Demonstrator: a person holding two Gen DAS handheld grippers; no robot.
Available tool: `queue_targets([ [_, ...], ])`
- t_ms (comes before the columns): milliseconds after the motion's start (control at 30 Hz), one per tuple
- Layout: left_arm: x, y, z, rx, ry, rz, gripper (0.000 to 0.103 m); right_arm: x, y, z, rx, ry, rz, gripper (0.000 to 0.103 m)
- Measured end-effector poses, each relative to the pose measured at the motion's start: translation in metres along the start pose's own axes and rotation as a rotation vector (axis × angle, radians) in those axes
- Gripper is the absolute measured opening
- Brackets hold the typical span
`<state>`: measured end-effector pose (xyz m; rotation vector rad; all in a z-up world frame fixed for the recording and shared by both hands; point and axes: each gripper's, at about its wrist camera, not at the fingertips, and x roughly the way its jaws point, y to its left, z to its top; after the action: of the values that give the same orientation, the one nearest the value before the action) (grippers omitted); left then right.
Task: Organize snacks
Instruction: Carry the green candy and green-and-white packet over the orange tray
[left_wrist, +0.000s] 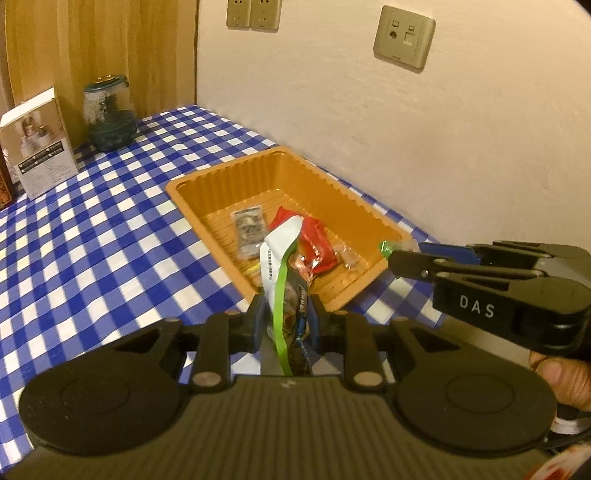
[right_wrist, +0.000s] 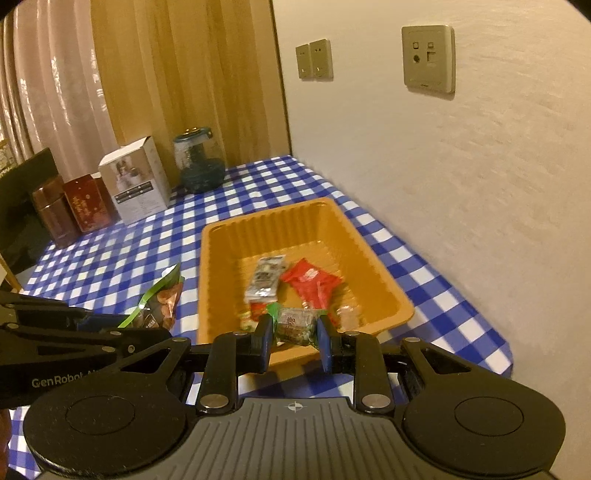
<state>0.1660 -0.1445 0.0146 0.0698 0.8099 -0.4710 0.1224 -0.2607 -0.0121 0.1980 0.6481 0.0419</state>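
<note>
Two snacks in my grip. Left gripper (left_wrist: 284, 325) clamps green-striped pouch (left_wrist: 282, 280) upright, short of orange tray (right_wrist: 221, 236): light, crinkly, slippery film; hold sealed edge. Right gripper (right_wrist: 293, 338) pinches small wrapped bar (right_wrist: 295, 326) over tray's near rim: light, soft. Red packet (right_wrist: 312, 284) lies inside tray.

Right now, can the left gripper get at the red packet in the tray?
Probably not: the left gripper is shut on a green-striped snack bag. The red packet lies uncovered in the orange tray.
</note>
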Motion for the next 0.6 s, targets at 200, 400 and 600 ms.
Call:
queue_targets([
  [200,0.023,-0.001,0.013,-0.026,0.005,-0.011,0.022,0.016,-0.013,0.015,-0.029,-0.008,-0.011,0.026],
  [400,0.048,0.004,0.027,-0.063,0.008,-0.008,0.022,0.039,-0.022,0.025,-0.046,-0.008,-0.006,0.026],
  [600,0.069,0.007,0.037,-0.071,0.018,0.005,0.022,0.061,-0.028,0.031,-0.056,0.006,-0.005,0.026],
])
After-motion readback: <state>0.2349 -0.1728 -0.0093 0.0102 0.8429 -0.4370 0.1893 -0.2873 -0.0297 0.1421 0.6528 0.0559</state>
